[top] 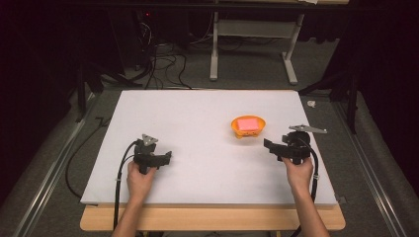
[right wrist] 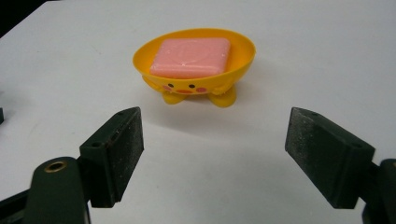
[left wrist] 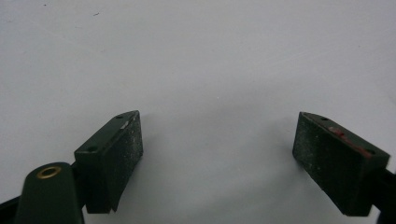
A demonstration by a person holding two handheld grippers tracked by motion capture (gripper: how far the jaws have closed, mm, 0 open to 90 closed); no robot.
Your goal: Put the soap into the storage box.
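You had barely begun: the pink soap bar (right wrist: 192,57) lay untouched in its yellow duck-faced dish (right wrist: 233,65), centre-right of the high view. Your right gripper (right wrist: 212,154), jaws spread wide, faced it from near; your left gripper (left wrist: 219,154), equally spread, held nothing and probably hovered over the white table (top: 188,113).

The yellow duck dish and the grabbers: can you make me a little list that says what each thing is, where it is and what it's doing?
soap dish: yellow-orange, duck face, little feet, upright on the white table
soap: pink bar, lying inside the dish
right gripper: open, pointed at the dish, not touching it
left gripper: open, nothing between its jaws, over bare table
hands: one holds each gripper at the table's near edge
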